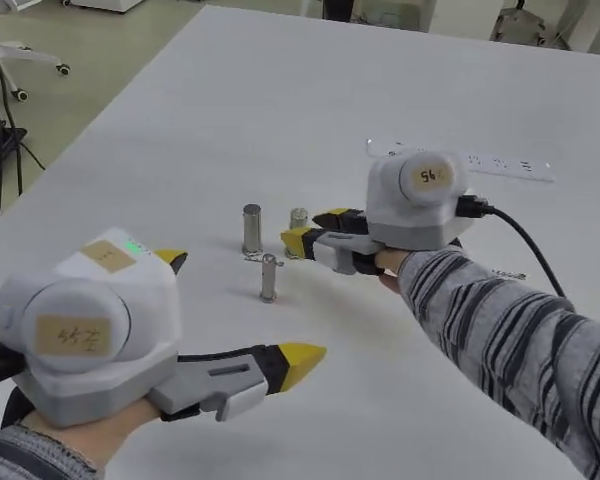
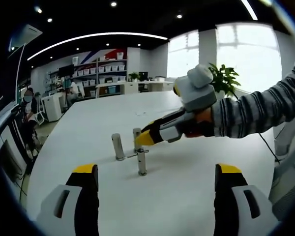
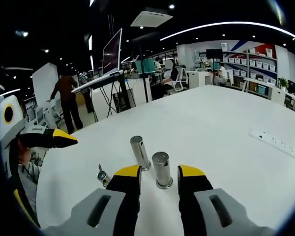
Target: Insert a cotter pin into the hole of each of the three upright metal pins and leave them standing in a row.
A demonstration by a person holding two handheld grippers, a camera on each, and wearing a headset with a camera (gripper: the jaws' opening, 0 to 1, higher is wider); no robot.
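We've got the right tongs [image 3: 160, 173] apart, straddling one upright pin [image 3: 161, 169] — no clamp yet. Left tongs [image 2: 157, 169] are apart too, empty, well back from it. Next we close gently, keeping it upright on the tabletop [image 1: 280, 120].

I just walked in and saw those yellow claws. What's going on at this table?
A person holds a gripper in each hand over a white table where three metal pins stand upright. The right gripper has its open jaws on either side of the far pin, not squeezing it yet. The left gripper hangs open, nearer the person. The front pin seems to have a cotter pin through it already. The tall pin stands untouched.
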